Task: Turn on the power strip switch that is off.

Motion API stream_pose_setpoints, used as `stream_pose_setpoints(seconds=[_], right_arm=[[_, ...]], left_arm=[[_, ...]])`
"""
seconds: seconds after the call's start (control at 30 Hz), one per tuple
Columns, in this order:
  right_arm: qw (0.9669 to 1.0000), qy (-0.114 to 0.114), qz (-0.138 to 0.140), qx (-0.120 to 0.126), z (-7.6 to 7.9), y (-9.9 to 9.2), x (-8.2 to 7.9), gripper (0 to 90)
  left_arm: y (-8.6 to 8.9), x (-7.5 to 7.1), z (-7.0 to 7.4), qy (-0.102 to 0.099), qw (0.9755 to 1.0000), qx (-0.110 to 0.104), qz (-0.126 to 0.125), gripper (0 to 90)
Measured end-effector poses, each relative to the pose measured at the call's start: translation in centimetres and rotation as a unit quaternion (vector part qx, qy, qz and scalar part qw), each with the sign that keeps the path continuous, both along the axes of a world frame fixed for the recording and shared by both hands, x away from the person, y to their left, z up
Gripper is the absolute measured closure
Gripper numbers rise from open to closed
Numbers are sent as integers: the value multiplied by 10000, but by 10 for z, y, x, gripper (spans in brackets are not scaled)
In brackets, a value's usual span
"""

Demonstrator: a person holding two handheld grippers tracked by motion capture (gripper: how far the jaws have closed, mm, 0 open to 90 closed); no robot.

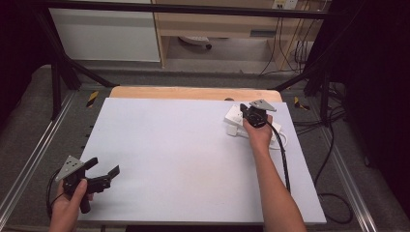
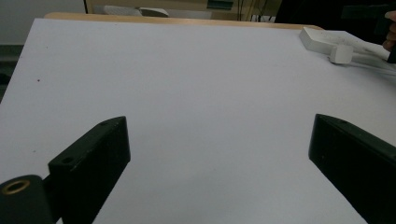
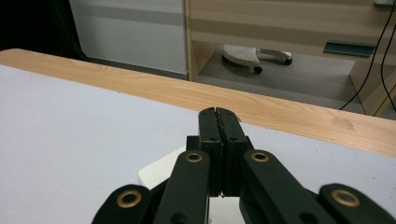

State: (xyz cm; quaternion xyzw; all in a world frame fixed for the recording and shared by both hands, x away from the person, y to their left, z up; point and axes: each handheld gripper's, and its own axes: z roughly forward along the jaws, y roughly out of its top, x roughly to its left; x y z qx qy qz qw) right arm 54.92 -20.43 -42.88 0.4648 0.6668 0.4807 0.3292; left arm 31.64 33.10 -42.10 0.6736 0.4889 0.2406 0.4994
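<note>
Right gripper (image 1: 251, 112) over the white plastic power strip (image 1: 234, 116) — jaws pressed together, nothing between them.
Strip lies just beneath its tips; probably best to press straight down — left gripper (image 1: 104, 171) rests spread, well apart.

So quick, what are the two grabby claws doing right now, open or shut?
Left gripper: open, nothing between its black jaws.
Right gripper: shut, jaws pressed together with nothing held, above the white rectangular plastic power strip.
</note>
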Motion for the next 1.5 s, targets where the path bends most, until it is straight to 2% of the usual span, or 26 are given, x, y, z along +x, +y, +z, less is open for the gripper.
stream_pose_setpoints(seconds=[0.87, 1.5], right_arm=[[9998, 203, -4, -59, -12, 10, 0, 900], [9996, 250, -56, -144, -21, 8, -12, 900]], left_arm=[[-2, -2, 2, -62, 10000, -9, -61, 54], [-2, -3, 3, -98, 9999, -19, -73, 54]])
